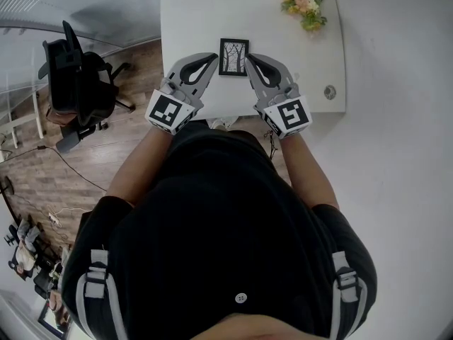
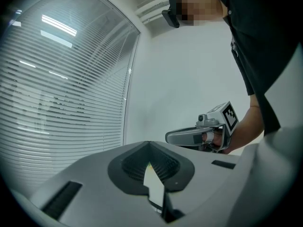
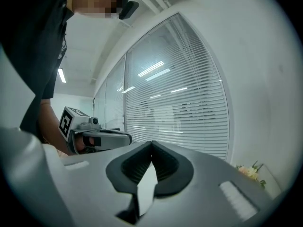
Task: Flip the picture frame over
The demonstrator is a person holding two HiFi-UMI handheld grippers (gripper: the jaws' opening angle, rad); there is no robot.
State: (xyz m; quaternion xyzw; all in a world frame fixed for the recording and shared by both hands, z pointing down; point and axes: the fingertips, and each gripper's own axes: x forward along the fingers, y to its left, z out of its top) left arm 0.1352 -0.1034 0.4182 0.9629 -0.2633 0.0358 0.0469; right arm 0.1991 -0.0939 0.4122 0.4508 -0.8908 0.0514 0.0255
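A small black picture frame (image 1: 233, 57) with a tree print lies face up near the front edge of the white table (image 1: 191, 20). My left gripper (image 1: 214, 57) is at the frame's left side and my right gripper (image 1: 250, 58) at its right side, tips right at its edges. Whether they touch it I cannot tell. In the left gripper view the left gripper (image 2: 149, 144) has its jaws meeting at the tips, with nothing between them. The right gripper (image 3: 151, 144) looks the same in its own view. Each view shows the other gripper alongside.
A bunch of flowers (image 1: 304, 7) lies at the table's far right corner, and a small round object (image 1: 330, 91) sits near the right front edge. A black office chair (image 1: 71, 83) stands on the wooden floor to the left. Window blinds (image 3: 189, 108) fill the background.
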